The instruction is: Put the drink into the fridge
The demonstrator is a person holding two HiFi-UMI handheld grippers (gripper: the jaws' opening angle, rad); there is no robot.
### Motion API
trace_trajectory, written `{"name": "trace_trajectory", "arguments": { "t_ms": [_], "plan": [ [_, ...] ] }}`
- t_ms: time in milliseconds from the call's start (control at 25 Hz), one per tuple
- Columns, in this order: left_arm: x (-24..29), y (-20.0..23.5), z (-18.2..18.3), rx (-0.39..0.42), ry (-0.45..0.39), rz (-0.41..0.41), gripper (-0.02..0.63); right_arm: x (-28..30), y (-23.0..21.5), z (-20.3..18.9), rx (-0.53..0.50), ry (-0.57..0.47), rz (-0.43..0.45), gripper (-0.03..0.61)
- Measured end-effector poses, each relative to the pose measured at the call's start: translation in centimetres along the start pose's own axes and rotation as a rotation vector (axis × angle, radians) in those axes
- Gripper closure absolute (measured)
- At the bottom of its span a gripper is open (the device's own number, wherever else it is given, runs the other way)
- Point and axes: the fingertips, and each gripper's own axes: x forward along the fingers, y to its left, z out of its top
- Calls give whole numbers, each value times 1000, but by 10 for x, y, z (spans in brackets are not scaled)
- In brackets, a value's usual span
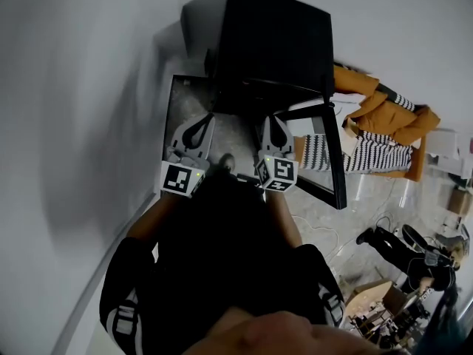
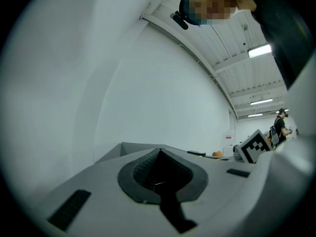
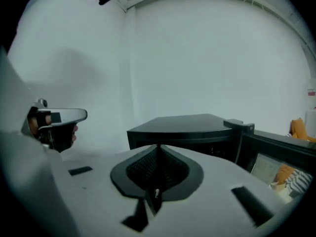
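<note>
Fridge [image 1: 273,43]: black, on the floor [image 1: 325,220] against the white wall [image 1: 89,87], door [image 1: 334,161] swung open rightward.
Left gripper [image 1: 199,128]: facing the fridge opening, jaws together, empty.
Right gripper [image 1: 275,128]: just beside it, jaws together, empty.

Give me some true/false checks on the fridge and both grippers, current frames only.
1. The fridge has its door standing open. True.
2. The right gripper is holding a drink. False: its jaws are together and nothing is between them.
3. The left gripper is shut and empty. True.
4. The fridge is white. False: it is black and stands against a pale wall.
5. In the head view, an orange jacket lies to the right of the fridge. True.
</note>
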Motion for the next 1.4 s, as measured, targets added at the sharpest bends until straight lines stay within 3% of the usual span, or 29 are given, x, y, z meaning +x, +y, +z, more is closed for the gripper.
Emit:
{"name": "trace_trajectory", "arguments": {
  "t_ms": [320,1400],
  "plan": [
    [2,-6,7,19,-14,-18,609,-29,16,26,-39,-55,21,575],
    [8,-24,-15,12,18,-27,609,-36,26,18,-42,-69,62,577]
  ]
}}
